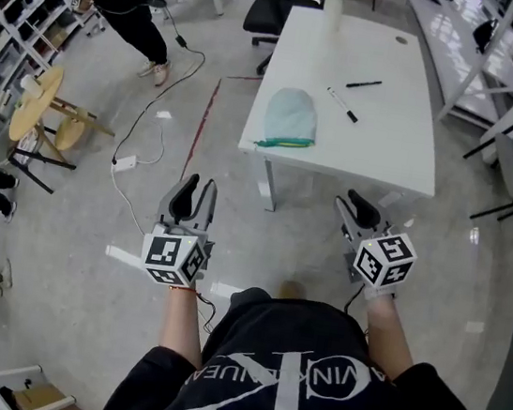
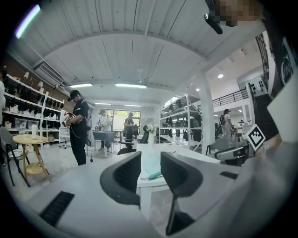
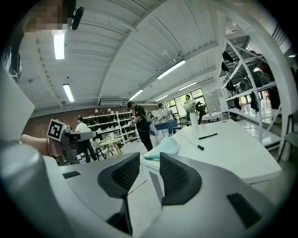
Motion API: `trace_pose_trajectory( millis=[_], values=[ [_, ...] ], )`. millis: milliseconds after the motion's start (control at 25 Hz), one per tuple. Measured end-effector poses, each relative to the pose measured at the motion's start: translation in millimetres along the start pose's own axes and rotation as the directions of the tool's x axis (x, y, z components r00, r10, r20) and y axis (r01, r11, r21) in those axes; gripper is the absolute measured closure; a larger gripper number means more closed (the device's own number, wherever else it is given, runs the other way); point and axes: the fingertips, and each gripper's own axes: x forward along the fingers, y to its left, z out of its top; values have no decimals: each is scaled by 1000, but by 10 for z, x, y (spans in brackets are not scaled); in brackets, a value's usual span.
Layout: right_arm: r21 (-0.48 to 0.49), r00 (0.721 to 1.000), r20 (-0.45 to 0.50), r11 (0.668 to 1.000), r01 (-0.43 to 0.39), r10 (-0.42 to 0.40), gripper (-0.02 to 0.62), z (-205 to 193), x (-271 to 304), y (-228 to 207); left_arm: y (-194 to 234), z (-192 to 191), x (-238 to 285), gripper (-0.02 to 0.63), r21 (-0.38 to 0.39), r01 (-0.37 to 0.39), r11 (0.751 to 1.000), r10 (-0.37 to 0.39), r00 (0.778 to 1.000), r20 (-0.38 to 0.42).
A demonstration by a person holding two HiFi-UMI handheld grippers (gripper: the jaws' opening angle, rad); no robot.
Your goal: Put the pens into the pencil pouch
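Observation:
A pale teal pencil pouch (image 1: 291, 117) with a green zip edge lies near the front left of the white table (image 1: 386, 161). A black pen (image 1: 363, 85) and a white marker with a black cap (image 1: 343, 104) lie further back on the table. My left gripper (image 1: 194, 189) and right gripper (image 1: 357, 207) hang over the floor short of the table, both open and empty. The left gripper view shows the pouch (image 2: 152, 168) between the left gripper's (image 2: 150, 173) jaws, far ahead. In the right gripper view, the pouch (image 3: 163, 148) and both pens (image 3: 207, 136) lie beyond the right gripper (image 3: 149, 173).
A vase of flowers (image 1: 333, 2) stands at the table's far end, with an office chair (image 1: 269, 12) behind it. A person (image 1: 124, 1) stands at the back left. Wooden stools (image 1: 47, 113), a floor cable (image 1: 140, 126) and shelving (image 1: 9, 13) are on the left; a rack (image 1: 504, 64) is on the right.

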Motion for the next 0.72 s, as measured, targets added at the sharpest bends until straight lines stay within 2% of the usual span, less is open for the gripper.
trace_pose_trajectory(
  millis=[160,360,520,720],
  values=[
    [9,1000,4,1000,5,-5,454,32,74,-86,11,99,173,480,14,25,1000,-25,1000,6],
    [16,1000,-15,1000,-1,1,454,30,134,-157,22,244,303,480,-19,47,999,-46,998,32],
    [46,998,-59,999,-8,11,454,-74,256,-223,-20,-49,451,479,-30,72,997,-73,996,-53],
    [63,995,-102,998,13,-7,454,-201,526,-375,-37,-400,878,477,-11,183,983,-182,972,-152]
  ],
)
